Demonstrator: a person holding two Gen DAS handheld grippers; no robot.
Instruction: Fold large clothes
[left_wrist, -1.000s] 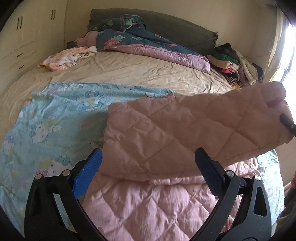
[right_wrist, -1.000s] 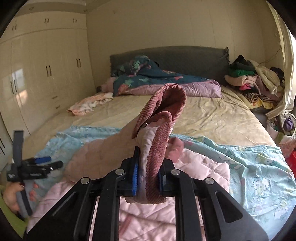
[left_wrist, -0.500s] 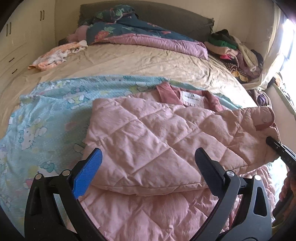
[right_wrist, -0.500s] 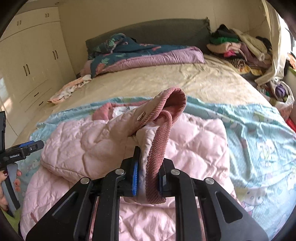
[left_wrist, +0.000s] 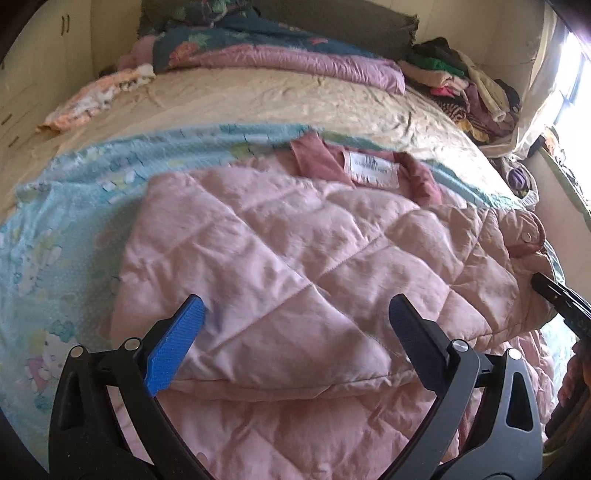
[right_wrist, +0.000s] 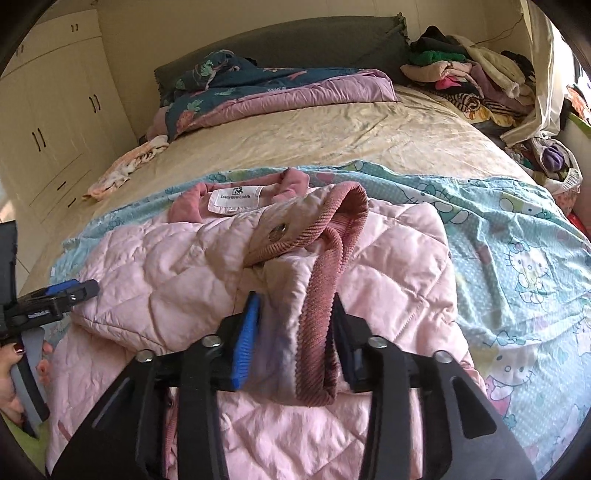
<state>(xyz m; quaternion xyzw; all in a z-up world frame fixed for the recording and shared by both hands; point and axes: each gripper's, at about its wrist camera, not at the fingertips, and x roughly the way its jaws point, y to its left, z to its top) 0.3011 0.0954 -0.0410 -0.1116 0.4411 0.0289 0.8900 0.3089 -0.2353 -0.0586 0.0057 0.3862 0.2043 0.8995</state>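
A pink quilted jacket (left_wrist: 295, 258) lies on a light blue cartoon-print sheet (left_wrist: 55, 229) on the bed, collar and white label (left_wrist: 371, 166) toward the headboard. One sleeve is folded across its body. My left gripper (left_wrist: 295, 325) is open and empty, just above the jacket's folded left part. My right gripper (right_wrist: 295, 325) has its jaws partly apart around the sleeve's ribbed dark-pink cuff (right_wrist: 317, 295), which rests on the jacket (right_wrist: 166, 273). The right gripper's tip shows at the right edge of the left wrist view (left_wrist: 561, 299). The left gripper shows at the left of the right wrist view (right_wrist: 55, 295).
A beige bedsheet (right_wrist: 332, 133) covers the bed beyond the blue sheet (right_wrist: 517, 229). A dark floral and purple quilt (right_wrist: 277, 88) lies at the headboard. A pile of clothes (right_wrist: 472, 81) sits at the back right. A small peach garment (right_wrist: 125, 166) lies at the left. Wardrobes (right_wrist: 48, 110) stand left.
The right gripper has carried the sleeve down across the jacket and laid it there. Its jaws have loosened from tightly shut on the cuff. The left gripper stayed open and drew closer.
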